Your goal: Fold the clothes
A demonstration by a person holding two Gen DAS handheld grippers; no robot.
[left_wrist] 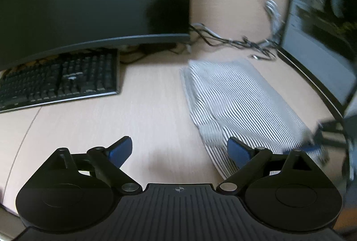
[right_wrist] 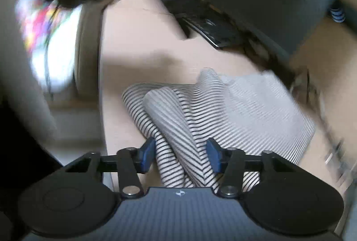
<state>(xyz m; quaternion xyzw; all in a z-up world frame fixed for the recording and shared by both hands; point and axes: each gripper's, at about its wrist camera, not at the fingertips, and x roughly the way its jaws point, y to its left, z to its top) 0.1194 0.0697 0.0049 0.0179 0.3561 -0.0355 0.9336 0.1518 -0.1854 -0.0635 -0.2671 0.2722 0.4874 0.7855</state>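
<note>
Left gripper (left_wrist: 179,152): jaws spread wide, nothing between them, bare desk (left_wrist: 138,125) under the gap; right pad overlaps the near edge of the striped garment (left_wrist: 236,98) in view, contact unclear. Right gripper (right_wrist: 181,155): jaws part open, a bunched fold of the garment (right_wrist: 178,129) running between the blue pads; whether they press it, cannot tell. Garment lies on the desk, partly folded, right of the black keyboard (left_wrist: 60,80). Behind: dark monitor (left_wrist: 89,2), tangled cables (left_wrist: 234,40), second screen (left_wrist: 323,29) at right
</note>
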